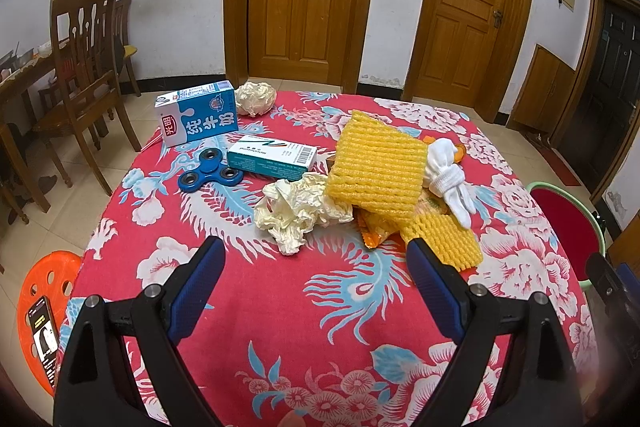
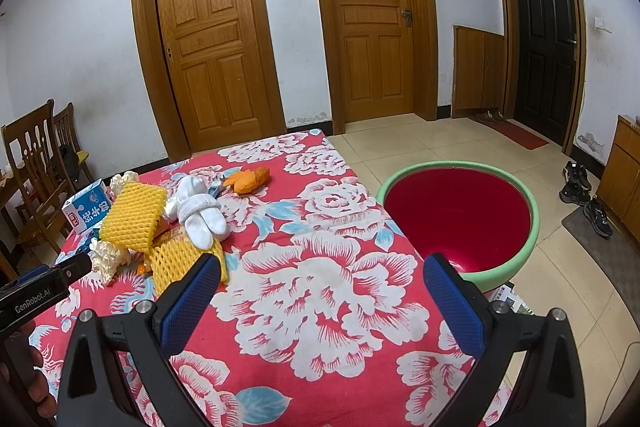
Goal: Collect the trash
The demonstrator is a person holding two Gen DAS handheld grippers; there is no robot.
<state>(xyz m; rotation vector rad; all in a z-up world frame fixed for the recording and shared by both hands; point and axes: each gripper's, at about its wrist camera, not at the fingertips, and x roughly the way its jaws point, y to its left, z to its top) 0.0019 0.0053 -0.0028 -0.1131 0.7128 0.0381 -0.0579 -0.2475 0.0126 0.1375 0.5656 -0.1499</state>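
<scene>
- The left gripper (image 1: 316,259) has its blue fingers (image 1: 200,283) spread wide with nothing between them, hovering over bare tablecloth (image 1: 280,307).
- The right gripper (image 2: 320,279) is just as wide open and empty, above the cloth near the table's right edge.
- At 12 o'clock from the left fingers lies a crumpled tissue (image 1: 296,211), the nearest trash; at 1 o'clock, yellow foam nets (image 1: 376,167) overlap an orange wrapper (image 1: 374,231).
- Further out, at 11 o'clock: a spinner (image 1: 210,173), a teal box (image 1: 272,157), a milk carton (image 1: 198,115) and a second paper wad (image 1: 256,98).
- A rolled white sock (image 1: 446,179) lies at 1 o'clock, touching the nets; probably not trash, likewise the spinner.
- The basin (image 2: 460,215), at 1 o'clock from the right fingers on the floor beside the table, looks like the bin.
- To do this well, I would lower the left fingers astride the tissue, pinch its bulk and lift clear before swinging over to the basin.
- Hard to tell: what the orange thing (image 2: 248,179) beyond the sock is, how much wrapper hides under the nets, and whether the carton is empty.
- The basin's near rim is cut off by the right finger.
</scene>
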